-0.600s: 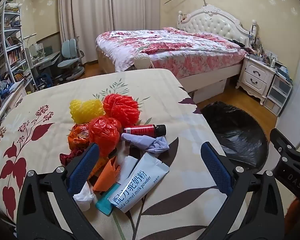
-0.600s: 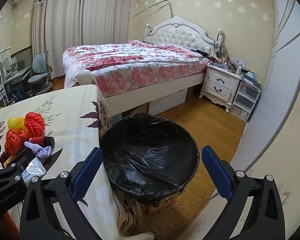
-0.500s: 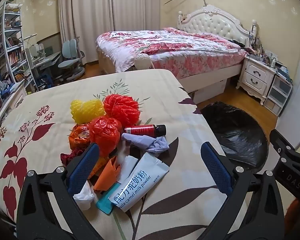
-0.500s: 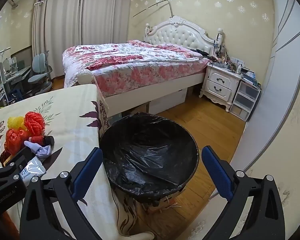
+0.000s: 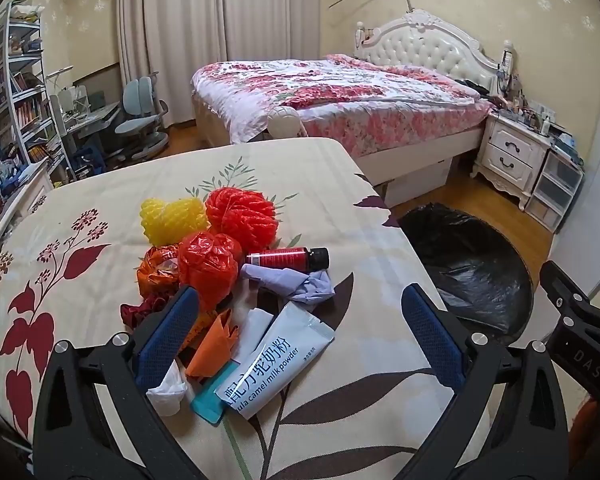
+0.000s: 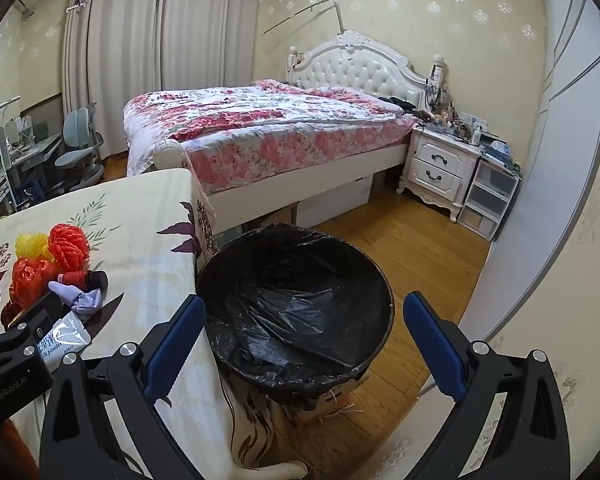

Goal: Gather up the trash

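Observation:
A pile of trash lies on the floral tablecloth (image 5: 100,200): a yellow foam net (image 5: 172,220), a red foam net (image 5: 240,216), a red plastic bag (image 5: 208,264), a small red bottle (image 5: 288,258), a lilac crumpled glove (image 5: 292,284), a milk powder sachet (image 5: 276,364) and orange scraps (image 5: 212,344). My left gripper (image 5: 296,340) is open and empty, just above the sachet. My right gripper (image 6: 300,344) is open and empty over the black-lined trash bin (image 6: 296,308), which stands on the floor beside the table.
The table edge (image 6: 204,248) runs next to the bin. A bed (image 6: 268,128), a white nightstand (image 6: 440,168) and plastic drawers (image 6: 488,200) stand behind. A desk with chairs (image 5: 140,120) and bookshelves (image 5: 16,92) are at the far left.

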